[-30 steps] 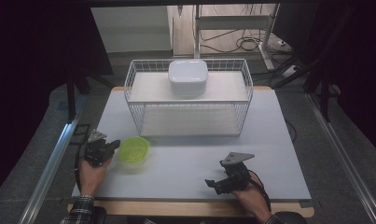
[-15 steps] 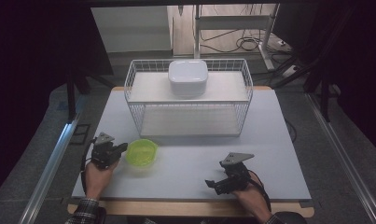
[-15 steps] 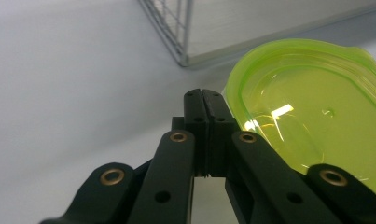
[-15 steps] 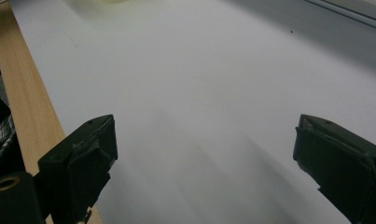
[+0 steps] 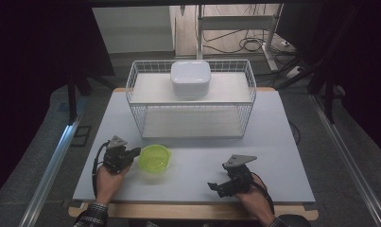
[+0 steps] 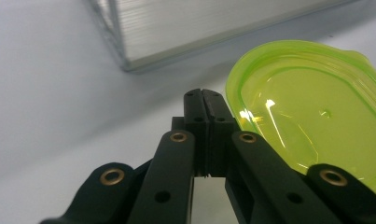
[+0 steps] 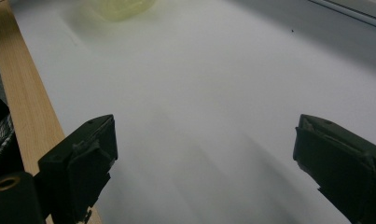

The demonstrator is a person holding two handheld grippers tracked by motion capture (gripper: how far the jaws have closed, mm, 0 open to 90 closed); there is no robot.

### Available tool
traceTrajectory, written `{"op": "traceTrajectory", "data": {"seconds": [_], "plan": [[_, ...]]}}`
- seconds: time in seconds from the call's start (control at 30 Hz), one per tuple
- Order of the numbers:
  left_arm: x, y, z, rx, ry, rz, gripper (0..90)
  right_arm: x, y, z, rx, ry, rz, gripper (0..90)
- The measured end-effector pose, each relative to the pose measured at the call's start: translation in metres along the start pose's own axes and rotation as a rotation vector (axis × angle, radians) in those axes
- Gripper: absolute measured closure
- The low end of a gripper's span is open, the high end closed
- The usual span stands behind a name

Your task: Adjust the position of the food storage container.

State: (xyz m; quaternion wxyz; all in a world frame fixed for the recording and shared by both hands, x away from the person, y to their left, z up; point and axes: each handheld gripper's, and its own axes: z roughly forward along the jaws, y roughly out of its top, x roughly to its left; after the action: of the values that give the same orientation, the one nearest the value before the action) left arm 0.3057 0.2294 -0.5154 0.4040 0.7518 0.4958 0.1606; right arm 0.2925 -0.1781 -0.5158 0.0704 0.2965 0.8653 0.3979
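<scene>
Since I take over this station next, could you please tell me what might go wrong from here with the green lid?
1. The left claw is shut with its tips beside the green lid, touching at most its rim; a harder push may make the tips ride over or flip it.
2. The lid lies close before the wire basket, so it could slide into the wires.
3. The right claw stands open above bare table, too far to steady anything.

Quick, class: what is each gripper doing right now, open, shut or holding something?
Left gripper: shut, jaws together beside the green lid, holding nothing.
Right gripper: open, nothing between its jaws.
</scene>
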Motion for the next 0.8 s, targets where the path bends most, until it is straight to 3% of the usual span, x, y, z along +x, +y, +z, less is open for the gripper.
{"op": "traceTrajectory", "data": {"seconds": [0.23,0.37,0.53,0.67,0.8], "plan": [[-0.020,0.002,0.007,0.008,-0.068,0.004,89.8,-0.001,0.000,0.000,-0.003,0.002,0.002,6.7],[-0.032,0.004,0.009,0.014,-0.071,0.048,89.7,-0.001,0.000,0.000,-0.004,0.004,0.004,6.7],[-0.023,0.001,0.004,0.018,-0.056,0.037,89.5,-0.001,0.000,-0.002,-0.006,0.004,0.007,6.7],[-0.019,-0.006,0.006,0.074,-0.081,0.058,89.6,-0.002,-0.001,-0.002,-0.005,0.005,0.010,6.7],[-0.023,-0.009,0.008,0.099,-0.125,0.074,89.6,-0.002,-0.001,-0.002,-0.005,0.005,0.008,6.7]]}}
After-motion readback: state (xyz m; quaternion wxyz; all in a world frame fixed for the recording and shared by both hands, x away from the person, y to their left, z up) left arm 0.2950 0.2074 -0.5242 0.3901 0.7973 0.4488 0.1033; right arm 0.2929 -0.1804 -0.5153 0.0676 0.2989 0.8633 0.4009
